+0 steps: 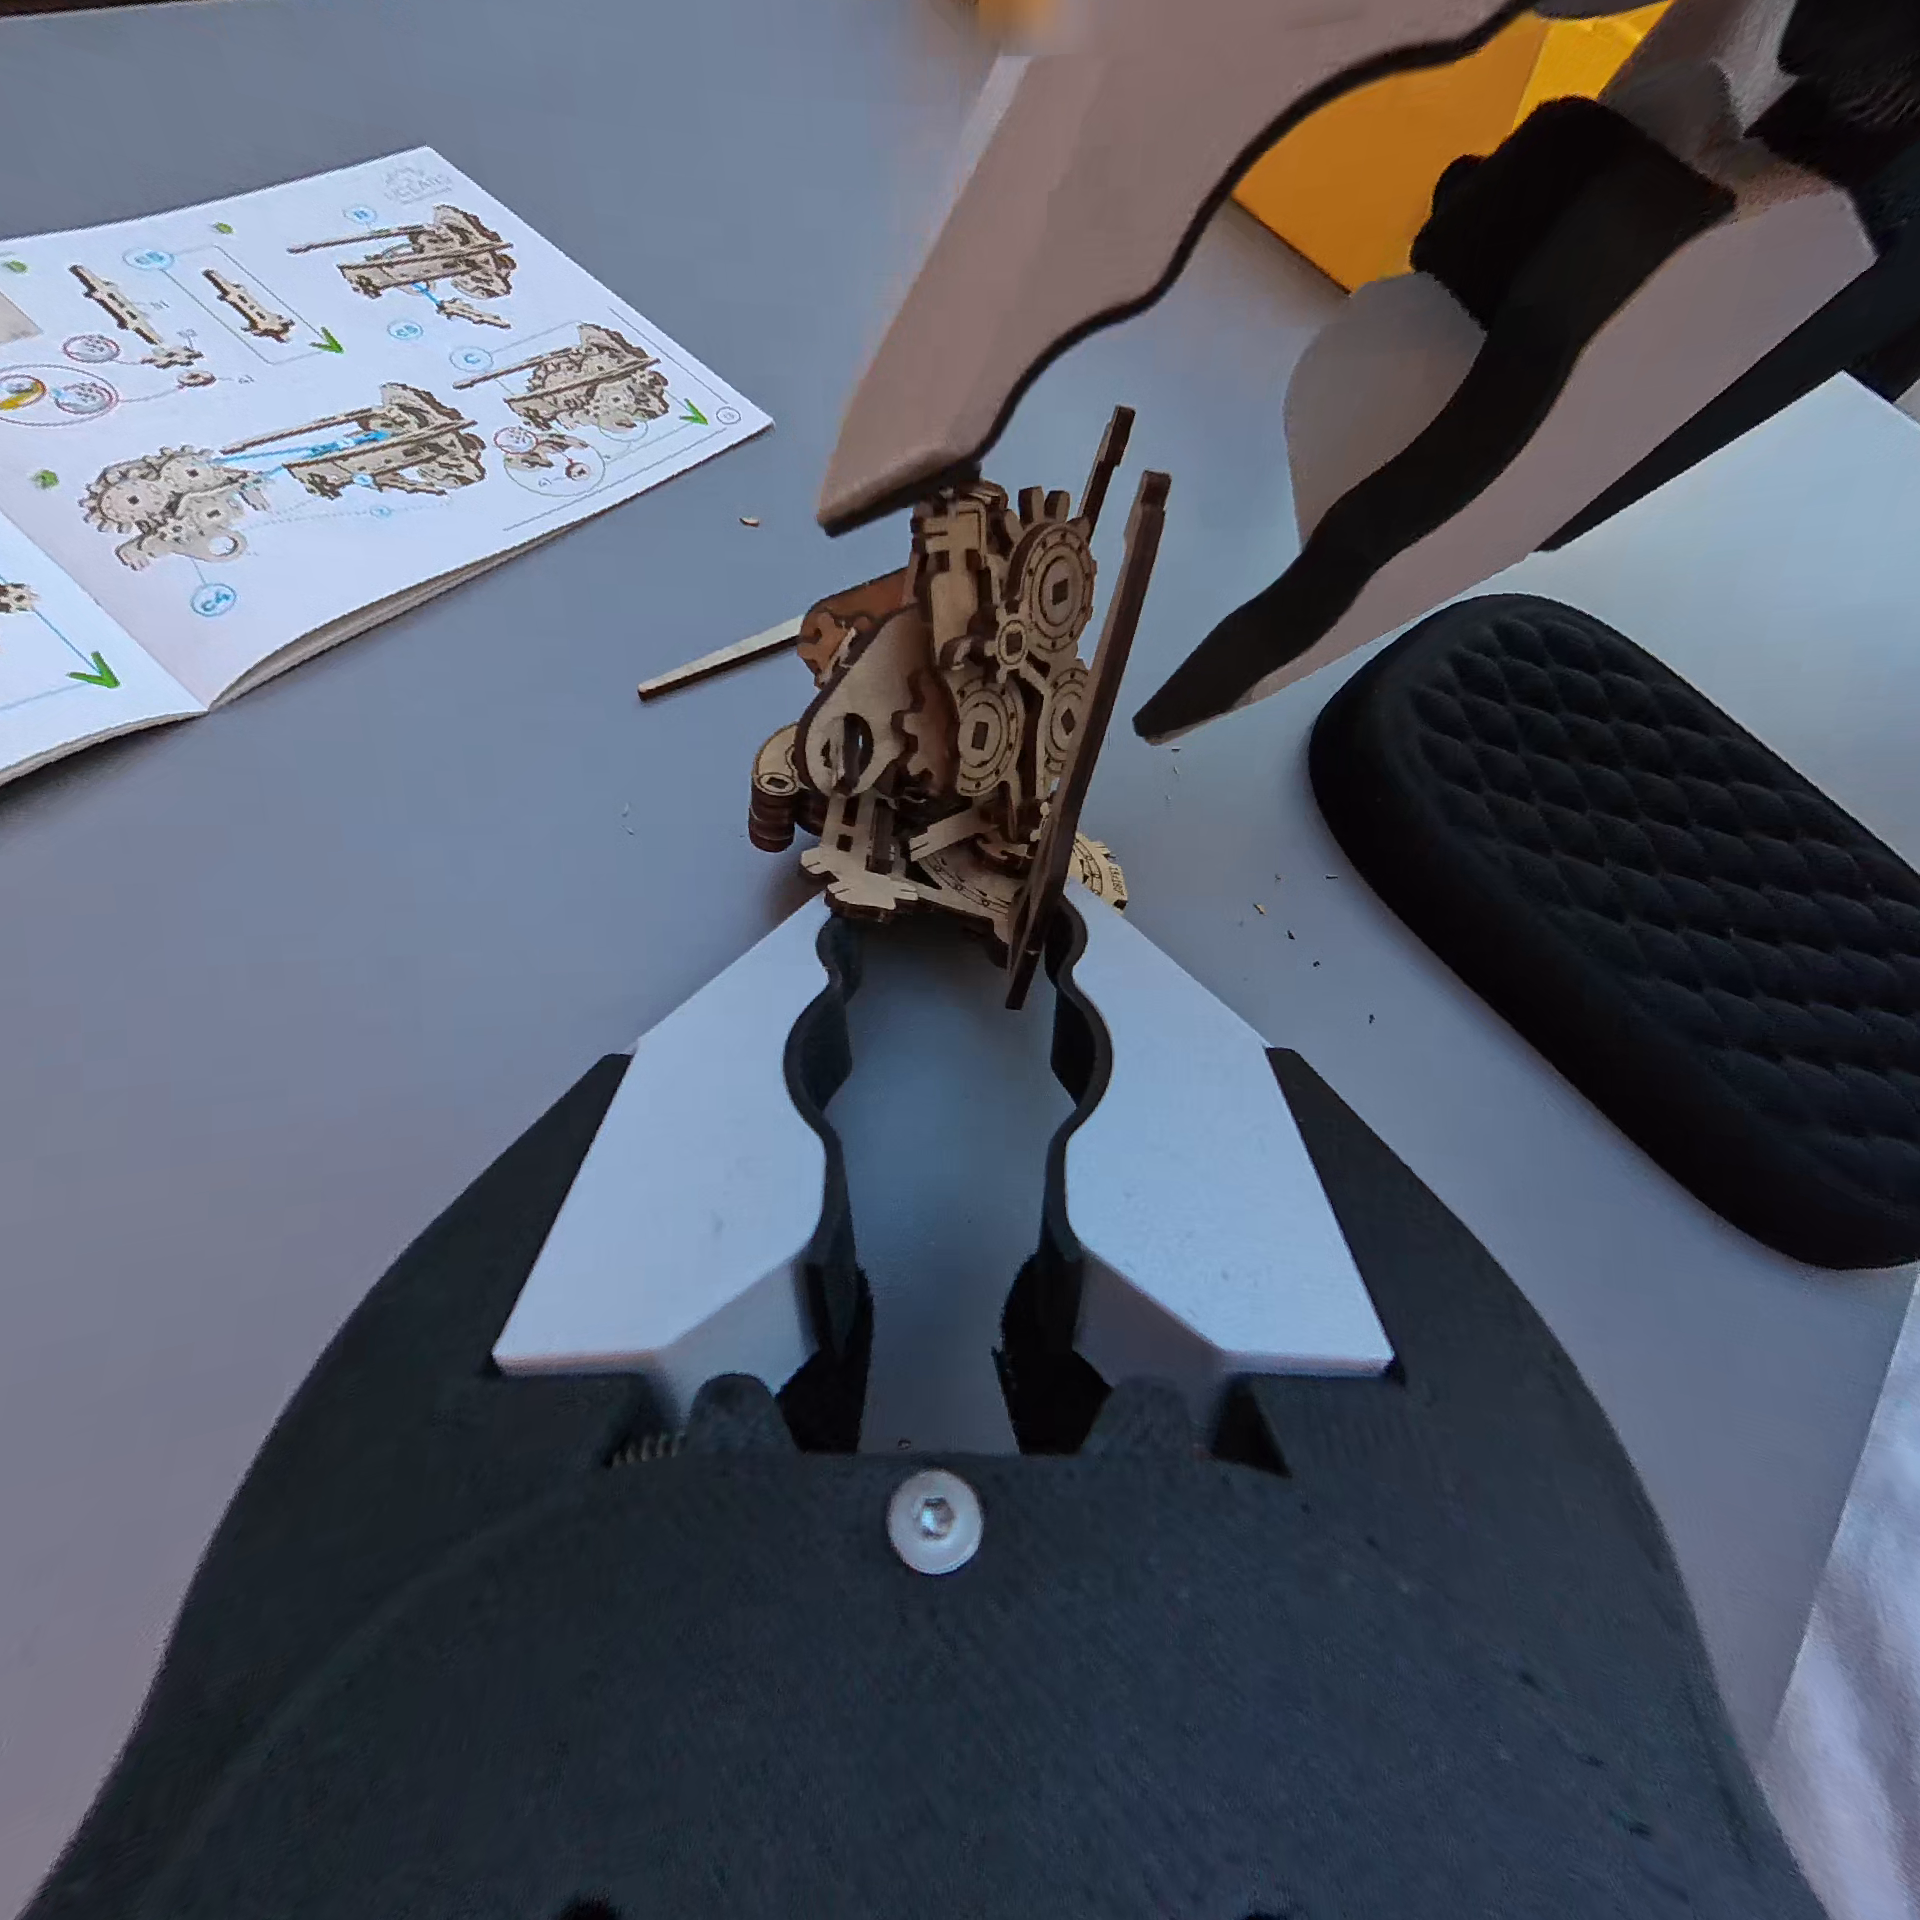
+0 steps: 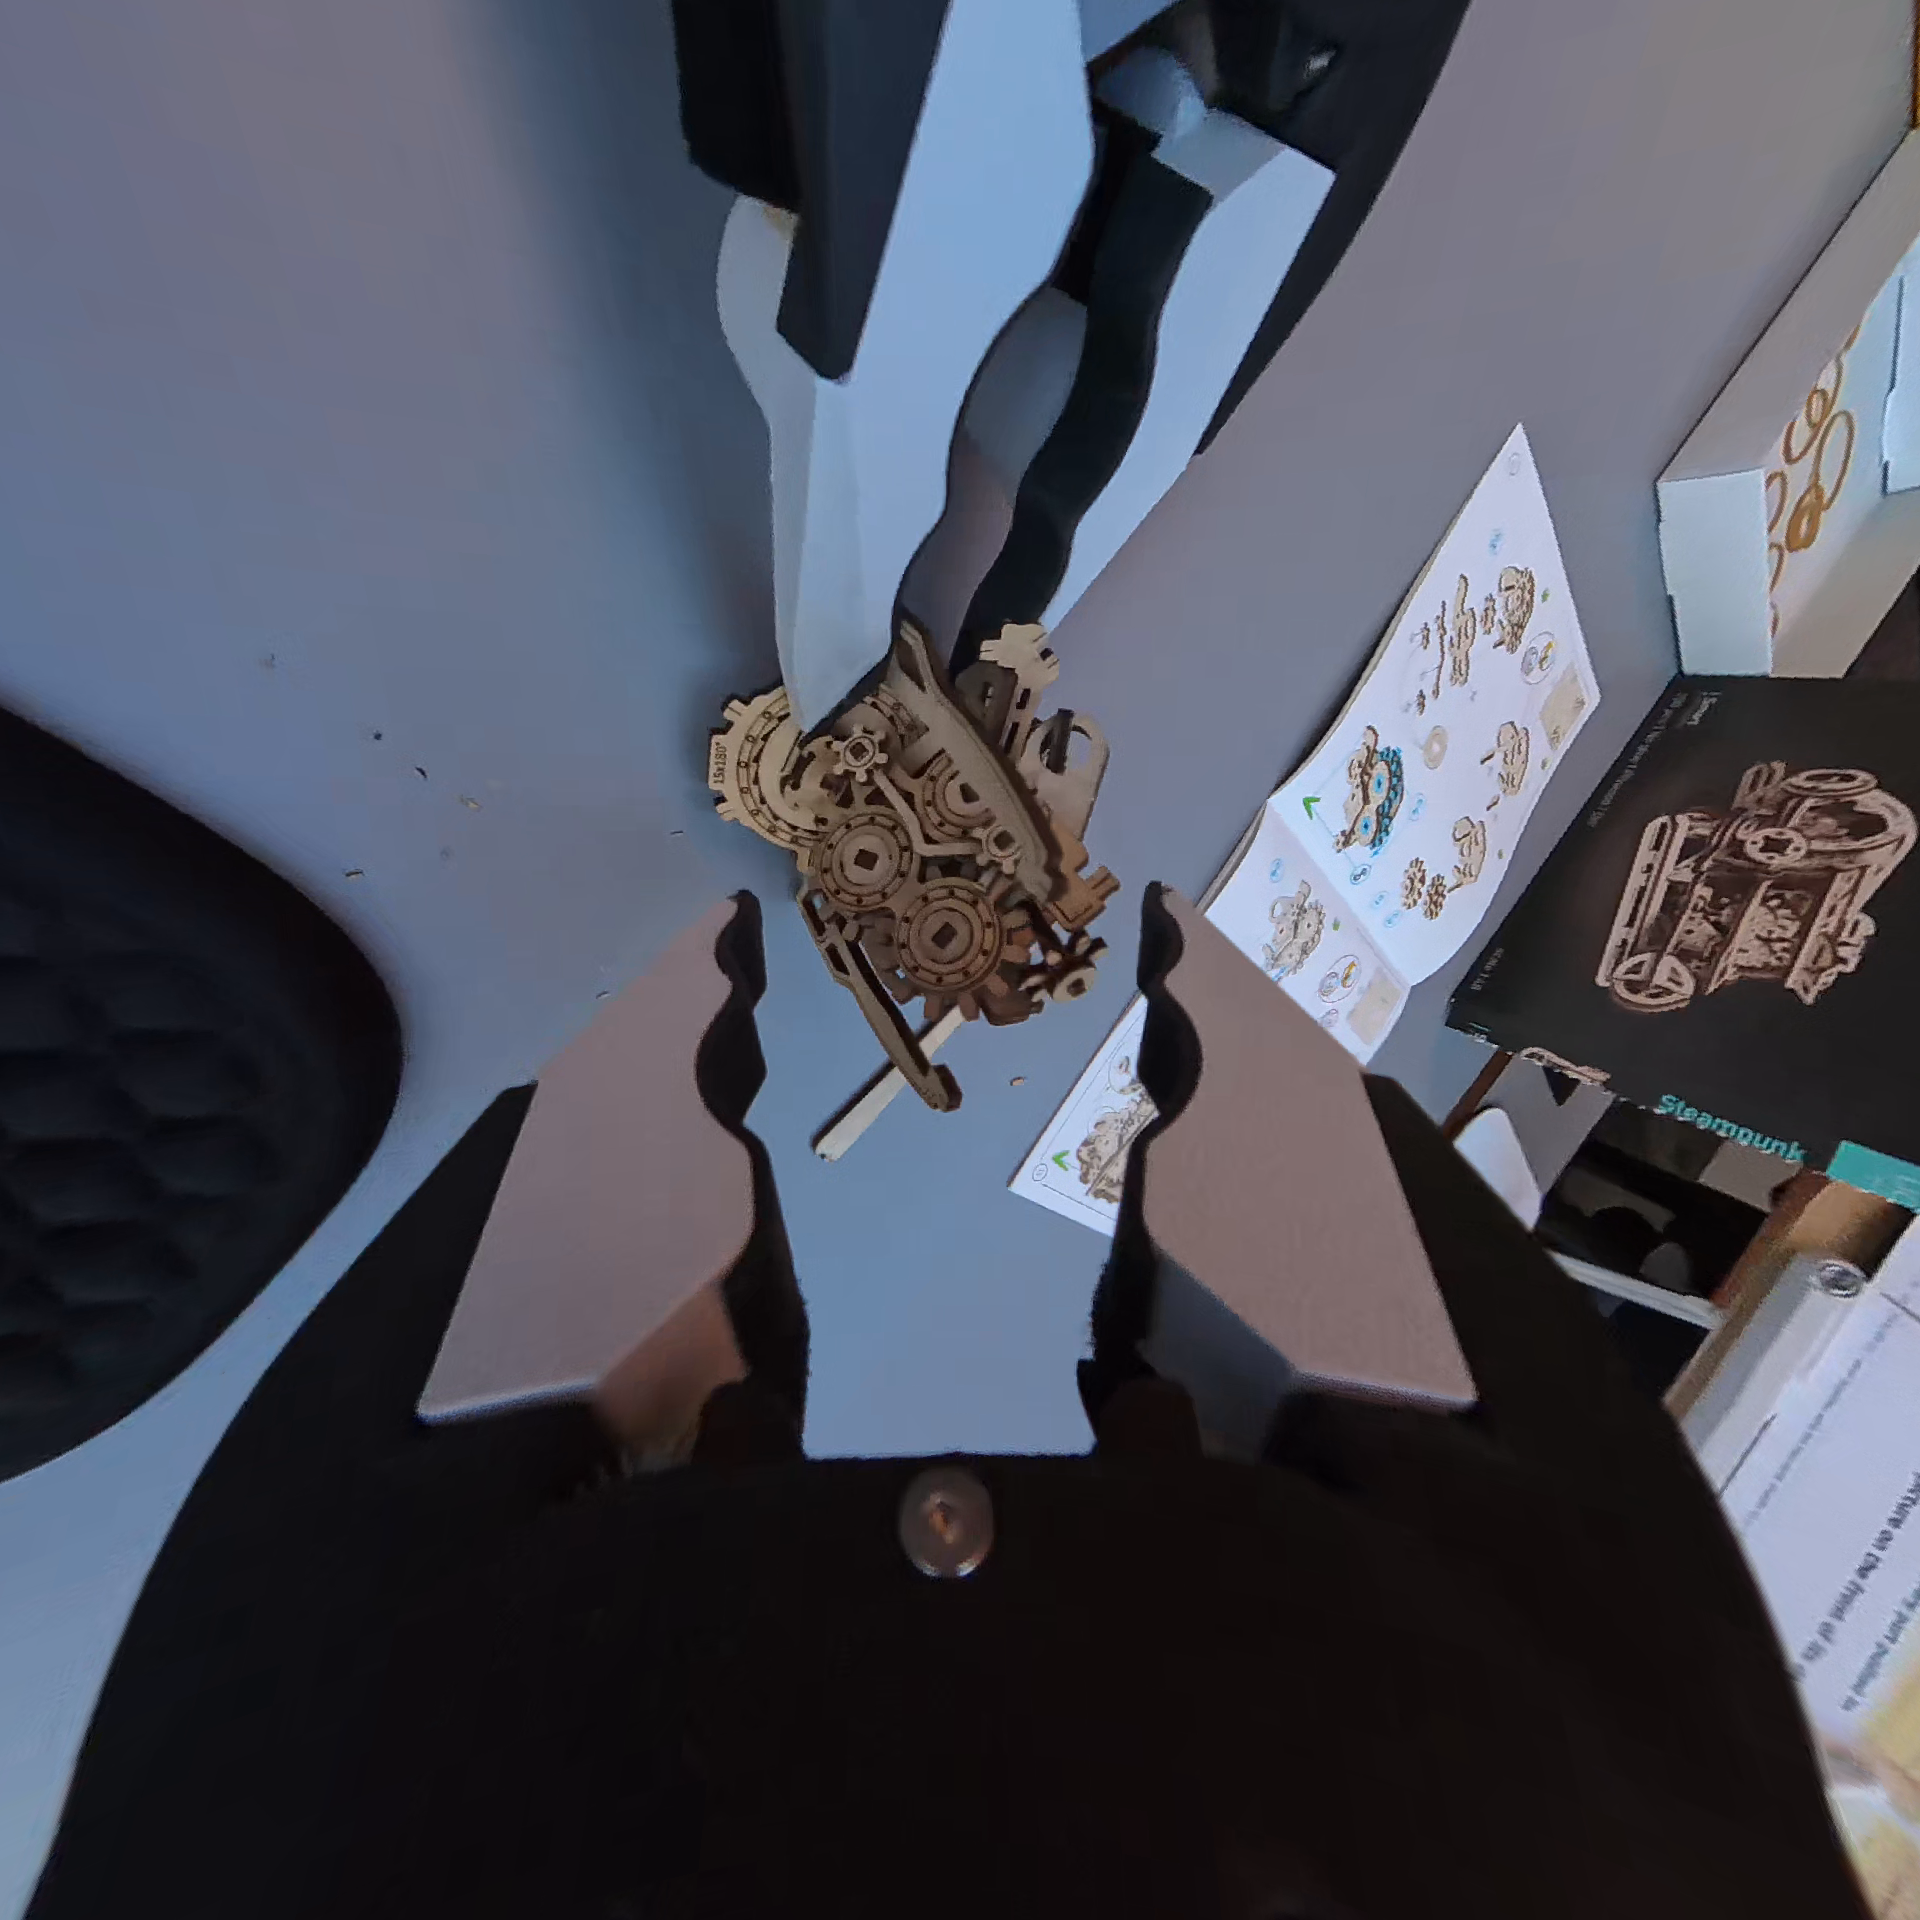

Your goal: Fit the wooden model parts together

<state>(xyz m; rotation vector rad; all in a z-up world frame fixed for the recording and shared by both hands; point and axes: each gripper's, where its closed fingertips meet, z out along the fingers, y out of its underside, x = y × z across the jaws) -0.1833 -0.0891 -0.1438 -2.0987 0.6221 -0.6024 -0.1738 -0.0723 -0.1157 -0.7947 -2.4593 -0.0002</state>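
Note:
The wooden gear model [image 1: 977,707] is a part-built cluster of pale laser-cut gears and plates. My left gripper [image 1: 951,925] is shut on its base and holds it upright over the grey table [image 1: 416,1039]. A thin pale stick [image 1: 717,660] pokes out behind it. My right gripper [image 1: 1023,613] is open, reaching in from the upper right, with one fingertip [image 1: 894,499] at the model's top. In the right wrist view, my right gripper [image 2: 948,904] straddles the model [image 2: 904,852] with jaws wide apart. The left gripper [image 2: 894,675] comes in from above and pinches the model.
An open instruction booklet [image 1: 312,416] lies at the left; it also shows in the right wrist view [image 2: 1434,790]. A black quilted pad [image 1: 1621,935] lies to the right. A black product box [image 2: 1714,862] and a white box [image 2: 1766,520] stand past the booklet. Wood crumbs dot the table.

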